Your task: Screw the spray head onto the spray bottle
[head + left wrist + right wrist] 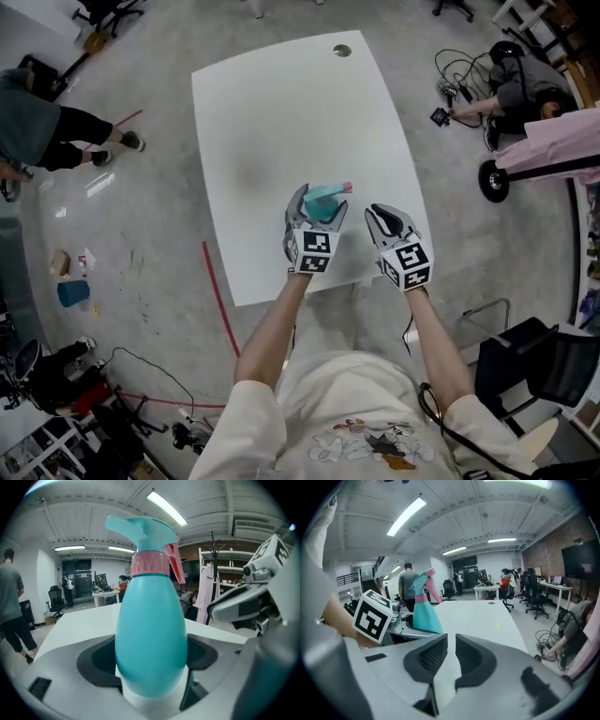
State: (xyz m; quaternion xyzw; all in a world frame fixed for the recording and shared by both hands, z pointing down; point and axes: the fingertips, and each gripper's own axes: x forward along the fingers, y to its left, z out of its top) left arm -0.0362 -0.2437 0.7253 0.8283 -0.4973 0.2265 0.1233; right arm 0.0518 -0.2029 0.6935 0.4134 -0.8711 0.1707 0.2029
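The person holds both grippers over the near part of the white worktop (pixel 281 112), side by side and close together. The left gripper (pixel 317 214) has its jaws clamped on the spray bottle (pixel 150 634). The teal, egg-shaped body stands upright between the two dark pads and fills the space between them. Whether the bottle's base touches the worktop cannot be told.

The spray head (pixel 145 531) sits on top of the bottle. It is teal, its pink collar (pixel 149 564) rests on the neck, and its pink trigger (pixel 174 563) hangs down on the side toward the right gripper. In the head view the nozzle end points away from the person and toward the right.

The right gripper (pixel 387 220) hangs just beside the bottle, apart from it. In the right gripper view its jaws are drawn together to a thin slit, and nothing is between them; only bare worktop shows beyond. That view also shows the bottle off to the left, held in the left gripper, with the left gripper's marker cube (pixel 371 616) nearer the camera.

A round grommet hole (pixel 342 50) lies at the worktop's far edge. The rest of the surface carries nothing. A red tape line (pixel 220 298) runs on the concrete floor to the left of the worktop.
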